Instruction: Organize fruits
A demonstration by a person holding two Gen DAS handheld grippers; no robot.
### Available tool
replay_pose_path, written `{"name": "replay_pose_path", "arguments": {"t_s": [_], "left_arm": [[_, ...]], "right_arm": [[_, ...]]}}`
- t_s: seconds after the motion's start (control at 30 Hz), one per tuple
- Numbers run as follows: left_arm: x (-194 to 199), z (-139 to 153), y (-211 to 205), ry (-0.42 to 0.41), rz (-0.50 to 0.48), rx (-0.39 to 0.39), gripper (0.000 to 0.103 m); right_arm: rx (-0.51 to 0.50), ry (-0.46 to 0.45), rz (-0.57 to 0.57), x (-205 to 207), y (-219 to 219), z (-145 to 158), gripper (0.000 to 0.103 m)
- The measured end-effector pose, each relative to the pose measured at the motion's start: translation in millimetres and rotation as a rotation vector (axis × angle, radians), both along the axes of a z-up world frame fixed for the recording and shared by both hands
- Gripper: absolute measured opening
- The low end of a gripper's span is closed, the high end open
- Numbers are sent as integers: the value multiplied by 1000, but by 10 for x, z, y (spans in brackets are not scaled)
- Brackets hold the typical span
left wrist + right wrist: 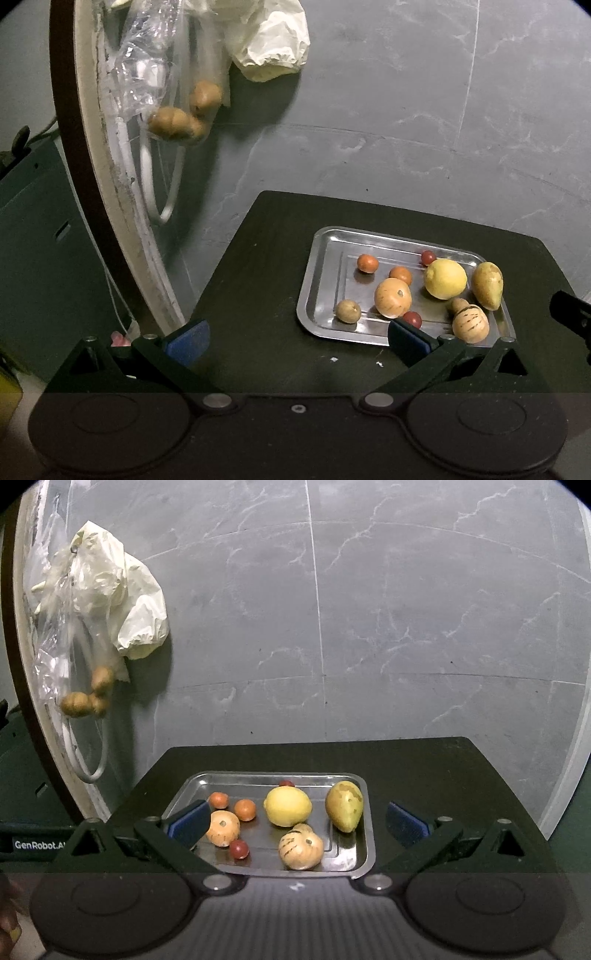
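Observation:
A metal tray (325, 266) (364, 853) lies on a dark table (258, 258) (424, 768). It holds several fruits: a yellow lemon (445, 278) (288, 806), a yellow-green pear (488, 285) (344, 805), a striped tan gourd (469, 321) (301, 847), a round orange fruit (392, 297) (222, 828), small red and orange ones, and a small brown fruit (348, 311). My left gripper (299, 338) hovers open at the tray's near left corner, with nothing between its fingers. My right gripper (295, 823) stands open over the tray's front edge, also holding nothing.
A clear plastic bag with brown fruits (177, 118) (86, 698) hangs at the left beside a crumpled white bag (273, 44) (136, 616), against a grey tiled wall. A white-edged panel (107, 155) and a hose loop stand left of the table. Bare table lies left of the tray.

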State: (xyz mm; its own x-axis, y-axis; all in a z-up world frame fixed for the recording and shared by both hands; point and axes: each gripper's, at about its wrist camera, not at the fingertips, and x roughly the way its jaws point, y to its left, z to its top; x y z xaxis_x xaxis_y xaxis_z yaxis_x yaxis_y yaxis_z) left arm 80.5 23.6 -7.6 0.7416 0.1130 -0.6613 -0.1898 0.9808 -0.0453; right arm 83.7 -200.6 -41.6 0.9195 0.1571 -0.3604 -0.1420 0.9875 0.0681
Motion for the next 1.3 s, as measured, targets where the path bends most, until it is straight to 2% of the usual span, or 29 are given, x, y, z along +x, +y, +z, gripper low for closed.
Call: {"name": "replay_pose_path", "arguments": {"t_s": [0.3, 0.87, 0.93, 1.07, 1.3], "left_arm": [[-77, -9, 173, -21, -13, -24, 102], [-233, -66, 469, -62, -93, 1, 102], [-265, -83, 495, -86, -120, 10, 102], [-392, -169, 551, -126, -188, -27, 102], [-492, -297, 537, -102, -200, -25, 102]], "right_arm": [[-19, -20, -31, -116, 136, 17, 103], [-9, -35, -102, -476, 447, -112, 103], [-9, -32, -103, -516, 463, -127, 103], [-20, -50, -91, -621, 501, -187, 103], [-35, 5, -104, -673, 491, -332, 103]]}}
